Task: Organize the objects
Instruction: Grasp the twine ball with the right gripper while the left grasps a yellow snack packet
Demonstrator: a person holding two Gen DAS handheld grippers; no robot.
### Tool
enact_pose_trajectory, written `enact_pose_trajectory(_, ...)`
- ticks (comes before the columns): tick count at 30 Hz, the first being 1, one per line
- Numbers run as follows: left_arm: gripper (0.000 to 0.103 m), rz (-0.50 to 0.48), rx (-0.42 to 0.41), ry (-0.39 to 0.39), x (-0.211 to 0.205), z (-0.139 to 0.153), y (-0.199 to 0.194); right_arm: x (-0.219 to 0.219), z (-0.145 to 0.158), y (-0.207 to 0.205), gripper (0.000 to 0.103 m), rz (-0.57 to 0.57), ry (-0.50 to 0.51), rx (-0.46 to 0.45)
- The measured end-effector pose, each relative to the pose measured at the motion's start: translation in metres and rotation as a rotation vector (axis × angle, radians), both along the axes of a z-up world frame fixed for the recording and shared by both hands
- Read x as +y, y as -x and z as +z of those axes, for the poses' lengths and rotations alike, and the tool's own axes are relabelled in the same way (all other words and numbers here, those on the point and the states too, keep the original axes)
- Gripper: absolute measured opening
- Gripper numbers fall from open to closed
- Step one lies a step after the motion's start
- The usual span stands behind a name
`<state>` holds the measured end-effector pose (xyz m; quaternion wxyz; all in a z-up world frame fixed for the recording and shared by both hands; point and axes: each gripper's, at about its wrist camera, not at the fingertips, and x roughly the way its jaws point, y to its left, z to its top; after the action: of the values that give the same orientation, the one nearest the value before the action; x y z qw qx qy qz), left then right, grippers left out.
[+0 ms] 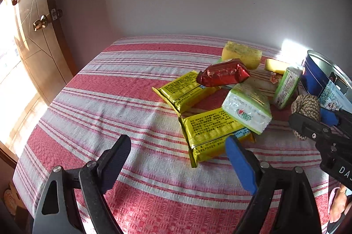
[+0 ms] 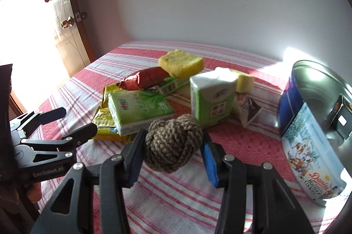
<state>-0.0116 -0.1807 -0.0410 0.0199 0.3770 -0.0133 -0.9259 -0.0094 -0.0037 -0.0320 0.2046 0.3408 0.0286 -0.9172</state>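
Clamping right hand-held gripper (image 2: 172, 156) pads on the rope knot ball (image 2: 173, 143) atop striped counter (image 2: 176, 201), beside the cookie tin (image 2: 308, 146); left hand-held gripper (image 1: 178, 159) spread apart, empty, above yellow packets (image 1: 211, 135).

Strong daylight is pouring in through the brown wooden door (image 2: 66, 40) on the left, blowing out everything around it to pure white. Right of that door, a sun patch is glaring off the open blue round cookie tin (image 2: 312, 124). Fisheye is bending the edges, corners going black; centre staying sharp.
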Motion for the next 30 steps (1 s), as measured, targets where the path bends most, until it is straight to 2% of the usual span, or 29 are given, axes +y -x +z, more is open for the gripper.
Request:
enact_pose_trajectory(3,0.089,-0.046,-0.015,-0.017,0.021,-0.001,0.006,0.015,0.009,-0.007,0.048,-0.044,-0.006,0.078)
enact_pose_trajectory(6,0.089,-0.059,-0.046,-0.001,0.041,-0.007,0.019,0.025,0.013,-0.007,0.048,-0.069,0.003,0.1)
enact_pose_trajectory(9,0.089,-0.02,-0.103,0.034,0.05,-0.016,0.038,0.028,0.014,-0.005,0.048,-0.074,0.012,0.098)
enact_pose_trajectory(13,0.089,0.063,-0.115,0.028,0.043,-0.019,0.052,0.028,0.015,-0.003,0.048,-0.071,0.025,0.088)
enact_pose_trajectory(16,0.089,0.087,-0.132,-0.066,0.029,-0.022,0.051,0.032,0.015,-0.002,0.048,-0.076,0.04,0.074)
enact_pose_trajectory(20,0.089,0.121,-0.129,-0.068,0.021,-0.023,0.043,0.036,0.014,-0.003,0.048,-0.079,0.049,0.068)
enact_pose_trajectory(23,0.077,0.138,-0.114,-0.068,0.018,-0.021,0.038,0.039,0.013,-0.005,0.048,-0.083,0.044,0.082)
enact_pose_trajectory(27,0.074,0.149,-0.091,-0.117,0.012,-0.018,0.032,0.041,0.018,-0.007,0.048,-0.099,0.041,0.112)
enact_pose_trajectory(30,0.074,0.139,-0.027,-0.153,0.013,-0.01,0.023,0.045,0.024,-0.012,0.048,-0.105,0.053,0.155)
